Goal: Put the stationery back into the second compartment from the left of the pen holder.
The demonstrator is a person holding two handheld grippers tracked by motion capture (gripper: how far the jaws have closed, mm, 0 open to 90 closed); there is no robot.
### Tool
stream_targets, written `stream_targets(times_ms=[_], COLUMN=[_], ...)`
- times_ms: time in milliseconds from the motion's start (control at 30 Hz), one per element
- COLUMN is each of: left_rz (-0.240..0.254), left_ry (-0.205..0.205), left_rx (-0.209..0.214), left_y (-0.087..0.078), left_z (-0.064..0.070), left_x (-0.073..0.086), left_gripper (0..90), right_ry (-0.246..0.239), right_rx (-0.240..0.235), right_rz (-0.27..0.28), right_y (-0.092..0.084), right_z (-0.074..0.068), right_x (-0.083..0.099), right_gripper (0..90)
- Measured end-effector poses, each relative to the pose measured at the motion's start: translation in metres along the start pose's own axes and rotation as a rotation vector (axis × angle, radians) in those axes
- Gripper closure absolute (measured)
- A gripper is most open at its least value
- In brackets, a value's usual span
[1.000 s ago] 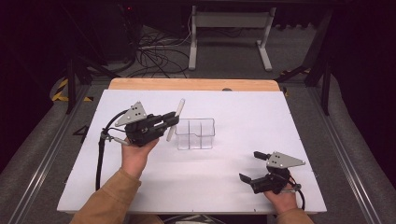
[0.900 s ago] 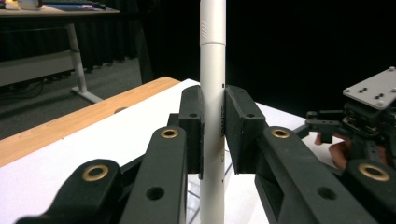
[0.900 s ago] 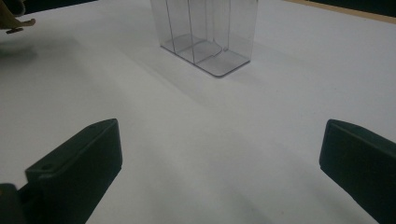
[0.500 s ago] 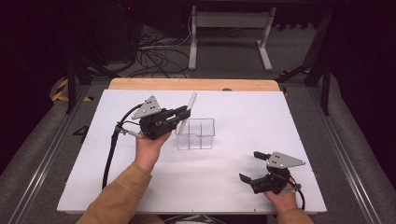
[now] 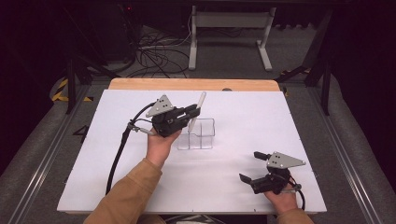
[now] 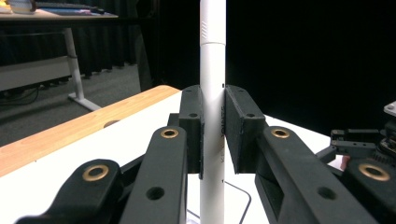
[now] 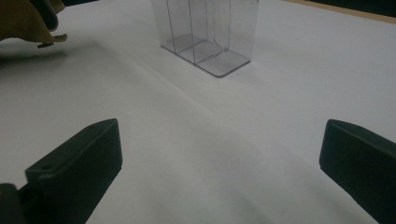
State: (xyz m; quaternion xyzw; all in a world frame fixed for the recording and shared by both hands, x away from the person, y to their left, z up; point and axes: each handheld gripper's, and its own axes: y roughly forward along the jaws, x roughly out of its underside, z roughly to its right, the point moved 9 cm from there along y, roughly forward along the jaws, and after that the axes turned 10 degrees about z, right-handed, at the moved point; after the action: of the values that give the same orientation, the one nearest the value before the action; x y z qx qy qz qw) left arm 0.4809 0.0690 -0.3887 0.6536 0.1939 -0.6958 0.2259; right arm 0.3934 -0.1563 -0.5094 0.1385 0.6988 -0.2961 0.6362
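Gripping white pen [image 6: 212,70], left gripper [image 6: 213,126]; pen's lower end cut off; right gripper [image 7: 219,154] released.

Bright tabletop, dark surroundings, soft shadows

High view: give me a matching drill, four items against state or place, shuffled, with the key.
Items:
1. white pen
2. clear divided holder
3. left gripper
4. right gripper

States:
A. open, nothing between its fingers, near the table's front right
B. shut on a thin white thing
C. standing mid-table, its compartments see-through
D. tilted, its lower end over the clear box

Pairs: 1-D, 2-C, 3-B, 4-A
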Motion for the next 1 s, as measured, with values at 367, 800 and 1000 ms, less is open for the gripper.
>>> stream_targets(times_ms=[367, 800, 1000], left_rz=[-0.014, -0.055, -0.074], left_ry=[0.019, 0.061, 0.063], left_rx=[-0.001, 0.022, 0.02], left_y=[0.008, 0.008, 0.004], left_z=[-0.001, -0.003, -0.004], left_x=[0.008, 0.02, 0.026], left_gripper=[78.4, 78.1, 78.0], right_ry=[0.0, 0.005, 0.003], right_rx=[0.0, -0.003, -0.007], right_rz=[-0.001, -0.001, -0.003], right_y=[0.0, 0.0, 0.0], right_z=[0.0, 0.0, 0.0], right_x=[0.0, 0.0, 0.0], right_gripper=[0.0, 0.0, 0.0])
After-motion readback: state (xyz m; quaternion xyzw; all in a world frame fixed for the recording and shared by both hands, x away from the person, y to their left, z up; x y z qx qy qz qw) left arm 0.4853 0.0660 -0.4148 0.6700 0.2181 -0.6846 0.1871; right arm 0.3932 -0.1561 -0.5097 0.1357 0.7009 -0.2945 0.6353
